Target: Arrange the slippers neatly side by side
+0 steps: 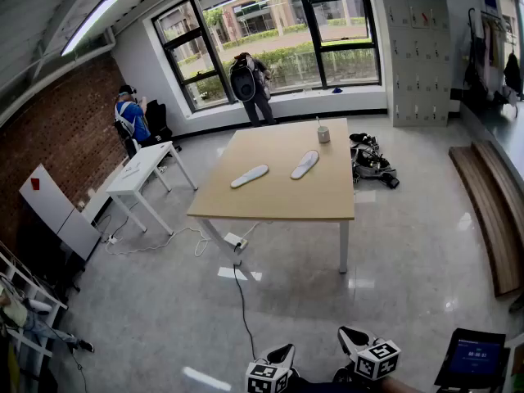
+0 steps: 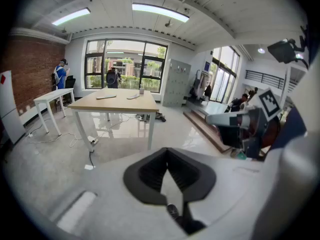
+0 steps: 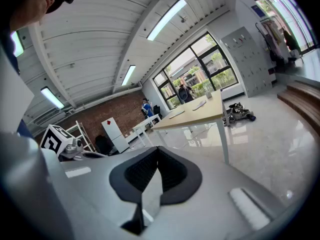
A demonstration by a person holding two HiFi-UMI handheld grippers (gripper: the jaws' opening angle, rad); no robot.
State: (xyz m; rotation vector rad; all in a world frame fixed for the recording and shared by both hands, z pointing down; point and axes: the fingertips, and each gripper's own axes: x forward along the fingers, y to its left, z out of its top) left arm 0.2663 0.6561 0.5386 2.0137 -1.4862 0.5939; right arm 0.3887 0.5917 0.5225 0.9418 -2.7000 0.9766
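one slipper and the other slipper lie apart, angled, on the table, well away from both grippers. the left gripper and right gripper have their jaws closed on nothing.

On the table, left slipper and right slipper apart, cup behind them, smaller table further left.

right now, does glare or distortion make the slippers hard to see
Head view: fisheye bows the room, but left slipper and right slipper read clearly on the table; window light glares off the floor. Left gripper view: dark corners, slippers tiny. Right gripper view: tilted, slippers tiny.
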